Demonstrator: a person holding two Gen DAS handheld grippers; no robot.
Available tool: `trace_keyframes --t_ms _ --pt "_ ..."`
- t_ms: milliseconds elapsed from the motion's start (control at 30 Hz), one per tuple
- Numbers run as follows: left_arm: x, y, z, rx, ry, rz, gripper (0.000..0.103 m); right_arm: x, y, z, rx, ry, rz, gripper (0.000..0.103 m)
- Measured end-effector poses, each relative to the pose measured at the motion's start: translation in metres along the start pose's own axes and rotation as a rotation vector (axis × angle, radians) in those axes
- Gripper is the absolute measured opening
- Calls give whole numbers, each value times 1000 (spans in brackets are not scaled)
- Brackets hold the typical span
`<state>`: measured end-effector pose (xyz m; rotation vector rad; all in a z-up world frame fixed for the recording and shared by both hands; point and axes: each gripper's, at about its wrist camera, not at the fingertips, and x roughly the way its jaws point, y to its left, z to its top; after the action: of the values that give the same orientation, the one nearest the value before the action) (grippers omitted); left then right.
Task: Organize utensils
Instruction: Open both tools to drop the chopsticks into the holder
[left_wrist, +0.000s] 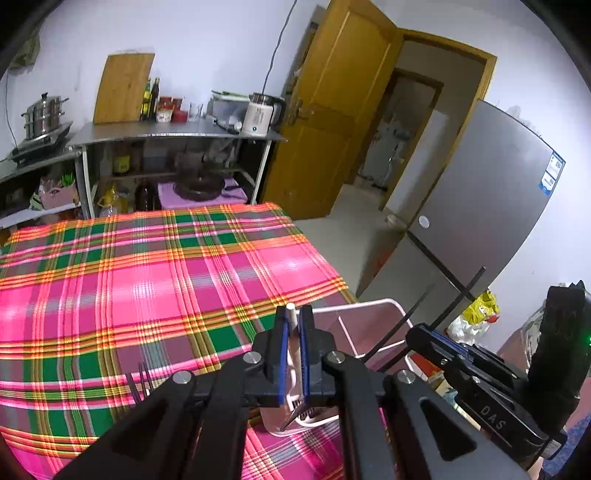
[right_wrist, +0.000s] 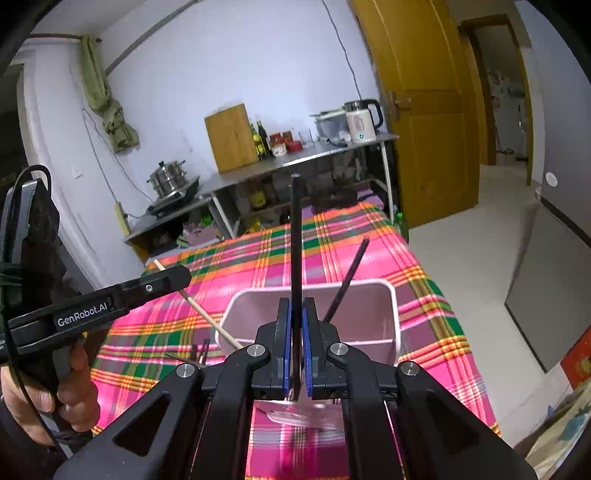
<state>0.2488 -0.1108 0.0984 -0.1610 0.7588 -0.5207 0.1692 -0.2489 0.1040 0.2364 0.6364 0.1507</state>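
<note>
We hold two black two-finger grippers with blue pads over a table draped in a pink, green and orange plaid cloth (left_wrist: 147, 266).

Our left gripper (left_wrist: 294, 325) has its jaws pinched almost together on a pale wooden chopstick (left_wrist: 291, 314). In the left wrist view only the stick's blunt end pokes out above the pads. In the right wrist view the same stick (right_wrist: 210, 317) runs slanting down from the left gripper (right_wrist: 170, 278) toward the near left corner of a white rectangular plastic utensil holder (right_wrist: 391, 291). A hand (right_wrist: 44, 391) grips that gripper's handle at the lower left.

Our right gripper (right_wrist: 296, 321) is likewise clamped nearly shut, on a slim black chopstick (right_wrist: 296, 221) that stands almost upright between its pads, its top end rising well above the holder's far rim. A second black chopstick (right_wrist: 349, 275) leans inside the holder, tilted to the right, its top end clear of the rim.

The holder (left_wrist: 384, 306) sits on the cloth near the table's right edge, directly below and ahead of both grippers. In the left wrist view the right gripper (left_wrist: 424, 332) shows at the lower right, with the two black sticks crossing above the holder.

A few dark utensils (left_wrist: 138, 380) lie on the cloth just left of the holder; we cannot tell what kind they are.
</note>
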Motion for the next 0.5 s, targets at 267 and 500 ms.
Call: trace_keyframes --t_ms 267,500 --pt "-1 -5 -8 34 5 10 14 10 -2 -9 -2 48 -6 7" --pt "-23 -4 -8 43 -43 19 22 -7 -1 -9 0 17 -20 22"
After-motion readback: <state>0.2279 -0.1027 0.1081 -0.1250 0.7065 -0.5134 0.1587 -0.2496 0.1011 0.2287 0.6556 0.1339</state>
